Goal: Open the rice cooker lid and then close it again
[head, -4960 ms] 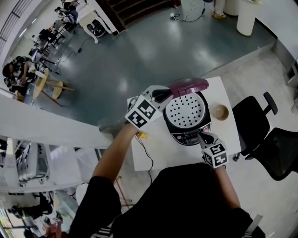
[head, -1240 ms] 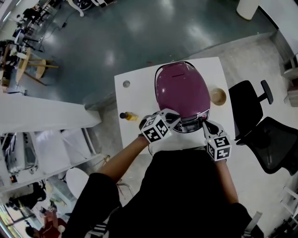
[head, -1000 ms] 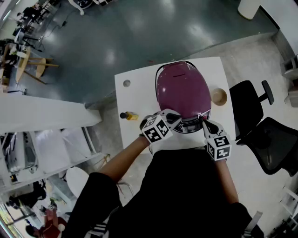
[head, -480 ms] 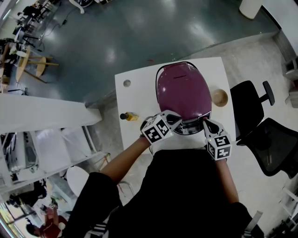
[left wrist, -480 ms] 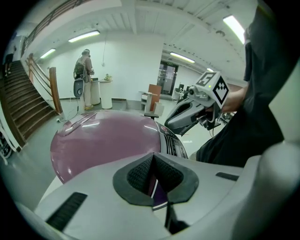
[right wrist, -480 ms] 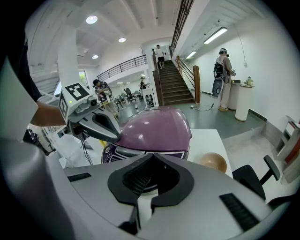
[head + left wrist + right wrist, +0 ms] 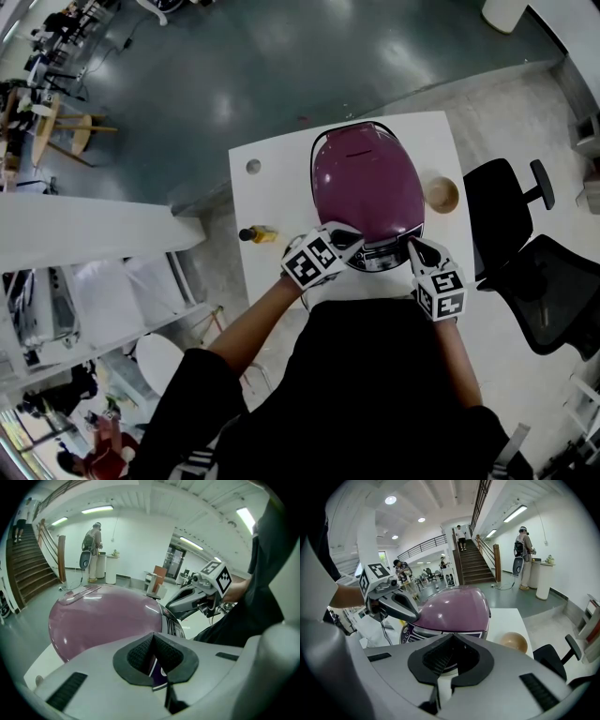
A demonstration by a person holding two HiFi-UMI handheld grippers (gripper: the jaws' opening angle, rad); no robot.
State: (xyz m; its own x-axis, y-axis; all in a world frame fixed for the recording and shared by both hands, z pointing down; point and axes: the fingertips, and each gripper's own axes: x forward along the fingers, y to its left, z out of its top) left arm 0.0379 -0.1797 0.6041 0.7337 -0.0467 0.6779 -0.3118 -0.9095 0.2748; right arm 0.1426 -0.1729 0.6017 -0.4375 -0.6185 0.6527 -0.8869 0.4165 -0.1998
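The rice cooker [image 7: 367, 187] stands on the white table [image 7: 281, 169] with its purple lid [image 7: 103, 620] down. Its control panel [image 7: 380, 259] faces me. My left gripper [image 7: 349, 242] is at the cooker's front left edge, jaws shut with nothing between them. My right gripper [image 7: 414, 251] sits at the front right corner, also shut and empty. In the left gripper view the lid fills the middle, and the right gripper [image 7: 187, 603] shows beyond it. The right gripper view shows the lid [image 7: 454, 609] and the left gripper [image 7: 401, 606] at its left.
A wooden bowl [image 7: 441, 195] stands right of the cooker, also seen as the bowl [image 7: 514, 641]. A small yellow bottle [image 7: 255, 234] lies at the table's left edge, with a small round disc [image 7: 253, 166] behind it. A black office chair [image 7: 511, 234] is to the right.
Five seconds ago the lid stood open with the left gripper on it; now it is down. Over the last second both grippers stayed at the cooker's front, and the left one rolled slightly.
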